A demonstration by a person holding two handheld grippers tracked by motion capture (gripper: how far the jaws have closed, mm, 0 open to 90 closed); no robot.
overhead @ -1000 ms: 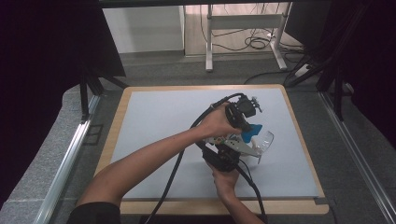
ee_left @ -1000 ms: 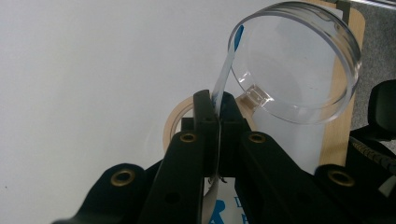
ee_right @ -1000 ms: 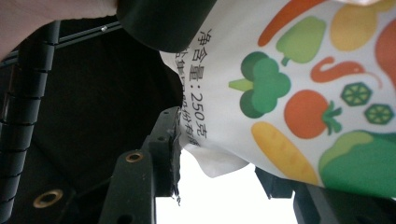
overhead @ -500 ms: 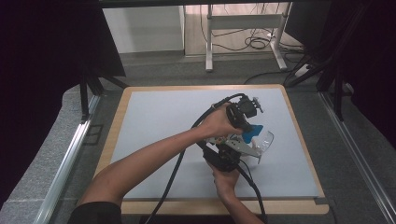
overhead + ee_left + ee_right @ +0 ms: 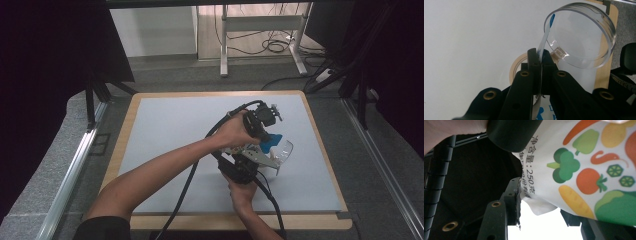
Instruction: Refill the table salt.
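A white pouch (image 5: 584, 162) printed with colourful vegetables and black text is held between both grippers over the right half of the table. My right gripper (image 5: 541, 207) comes from below and is shut on the pouch's lower part, with a jaw on each side. My left gripper (image 5: 540, 53) is shut on a thin white and blue edge of the pouch (image 5: 546, 32), seen edge-on. That blue edge reaches the rim of a clear round container (image 5: 584, 37). From above, the left gripper (image 5: 265, 139) hangs over the blue pouch top (image 5: 272, 142), with the right gripper (image 5: 248, 161) just below and the container (image 5: 284, 150) beside them.
A pale sheet covers the wooden-edged table (image 5: 170, 130). A tan tape ring (image 5: 515, 66) lies on it under my left jaws. Cables trail from both grippers toward the front edge. Metal rails run along both sides, and a desk frame (image 5: 260, 35) stands behind.
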